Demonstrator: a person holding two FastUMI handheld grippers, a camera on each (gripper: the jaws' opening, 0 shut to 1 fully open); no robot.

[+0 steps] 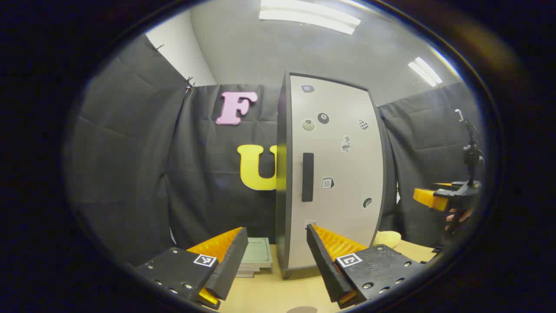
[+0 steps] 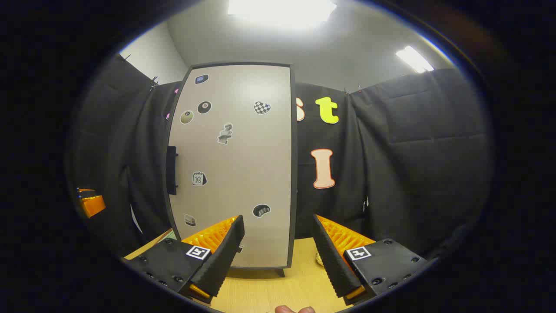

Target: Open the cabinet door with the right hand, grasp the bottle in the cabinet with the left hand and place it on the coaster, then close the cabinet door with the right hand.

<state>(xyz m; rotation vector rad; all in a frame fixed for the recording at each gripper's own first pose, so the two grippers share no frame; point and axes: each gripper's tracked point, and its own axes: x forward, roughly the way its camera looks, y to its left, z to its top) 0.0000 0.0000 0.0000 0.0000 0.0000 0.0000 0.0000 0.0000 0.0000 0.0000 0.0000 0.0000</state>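
A tall cabinet stands on the wooden table with its pale, sticker-covered door shut, which hides its inside. The door's black handle is upright near the left edge of the door. My left gripper is open and empty, low in front of the cabinet's left corner and apart from it. In the right gripper view the door faces me with the handle at its left edge. My right gripper is open, empty and short of the door's lower right part. The right gripper also hangs far right in the left gripper view.
Green notebooks lie stacked left of the cabinet. A soft yellow object sits at its right foot. A brown round edge, perhaps the coaster, lies on the table just below my left fingers. Black cloth walls surround the booth.
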